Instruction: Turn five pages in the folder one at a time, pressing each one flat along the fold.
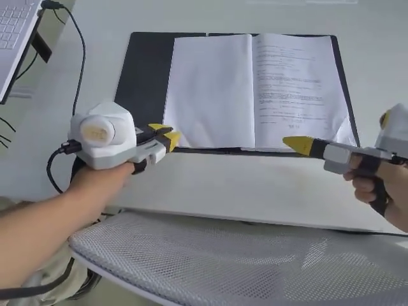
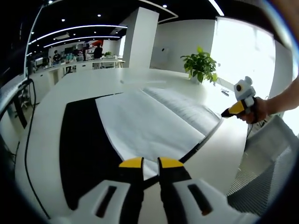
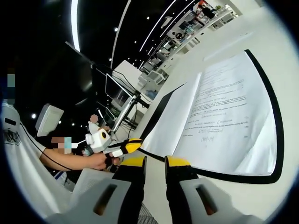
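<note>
Folder: open flat on the table (image 1: 242,185), black cover (image 1: 143,70) showing past the paper on its left side and as a thin edge round the right.
Contents: a stack of loose-looking sheets inside; how they are fastened I cannot tell.
Left page (image 1: 210,89): blank white face, lying flat on the folder's left half, its inner edge at the fold.
Right page (image 1: 299,83): printed text, lying flat on the folder's right half; several sheet edges show layered at its near right corner.
Fold (image 1: 254,89): reads as a clean straight line down the folder's middle, with no page standing up from it.
Left gripper (image 1: 169,137): just off the folder's near left corner, above the table, touching no paper; jaws drawn close with a thin slit between, nothing in them.
Right gripper (image 1: 296,145): just off the folder's near right corner, tip aimed at the folder; jaws likewise near together and empty.
Done so far: the blank face on the left suggests at least one page has been turned and laid down; the count cannot be read.
Left to do: probably more turns, each with a press along the fold; neither gripper is on a page now.
</note>
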A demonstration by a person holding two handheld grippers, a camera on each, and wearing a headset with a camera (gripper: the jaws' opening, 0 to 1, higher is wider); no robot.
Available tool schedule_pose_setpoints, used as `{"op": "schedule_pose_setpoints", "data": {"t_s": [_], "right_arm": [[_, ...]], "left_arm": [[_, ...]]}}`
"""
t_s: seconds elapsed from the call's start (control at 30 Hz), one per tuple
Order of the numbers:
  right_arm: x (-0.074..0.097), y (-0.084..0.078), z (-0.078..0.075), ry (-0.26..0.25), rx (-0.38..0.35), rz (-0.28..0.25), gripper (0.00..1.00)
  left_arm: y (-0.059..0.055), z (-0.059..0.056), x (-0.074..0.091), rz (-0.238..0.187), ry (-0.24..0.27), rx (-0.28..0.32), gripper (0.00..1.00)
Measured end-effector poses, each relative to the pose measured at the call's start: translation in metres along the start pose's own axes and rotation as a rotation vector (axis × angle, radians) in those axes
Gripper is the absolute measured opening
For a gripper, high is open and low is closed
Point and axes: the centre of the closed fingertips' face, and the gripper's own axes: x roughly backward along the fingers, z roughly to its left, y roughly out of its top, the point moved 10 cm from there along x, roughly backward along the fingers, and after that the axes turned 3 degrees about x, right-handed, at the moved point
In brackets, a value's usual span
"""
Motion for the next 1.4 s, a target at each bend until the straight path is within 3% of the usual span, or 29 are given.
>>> {"op": "schedule_pose_setpoints", "data": {"t_s": [0.3,0.37,0.6,0.83,0.9,1.0,1.23,1.4], "right_arm": [[0.038,-0.001,0.006,-0.131,0.083,-0.036,0.41],[0.045,-0.003,0.01,-0.141,0.082,-0.053,0.45],[0.064,-0.007,0.021,-0.177,0.08,-0.099,0.46],[0.083,0.001,0.035,-0.222,0.131,-0.16,0.48],[0.088,0.001,0.039,-0.225,0.144,-0.175,0.49],[0.093,0.0,0.044,-0.246,0.165,-0.204,0.5],[0.095,-0.007,0.047,-0.272,0.179,-0.211,0.53],[0.095,-0.003,0.049,-0.275,0.203,-0.199,0.54]], "left_arm": [[0.012,-0.009,0.026,-0.017,-0.02,0.06,0.21],[0.013,-0.011,0.031,-0.018,-0.023,0.08,0.22],[0.017,-0.016,0.046,-0.013,-0.026,0.078,0.26],[0.024,-0.029,0.068,-0.029,-0.041,0.069,0.29],[0.026,-0.032,0.074,-0.05,-0.047,0.077,0.31],[0.028,-0.036,0.081,-0.039,-0.033,0.094,0.33],[0.031,-0.043,0.093,-0.058,-0.026,0.107,0.39],[0.031,-0.042,0.097,-0.047,-0.024,0.106,0.4]]}}
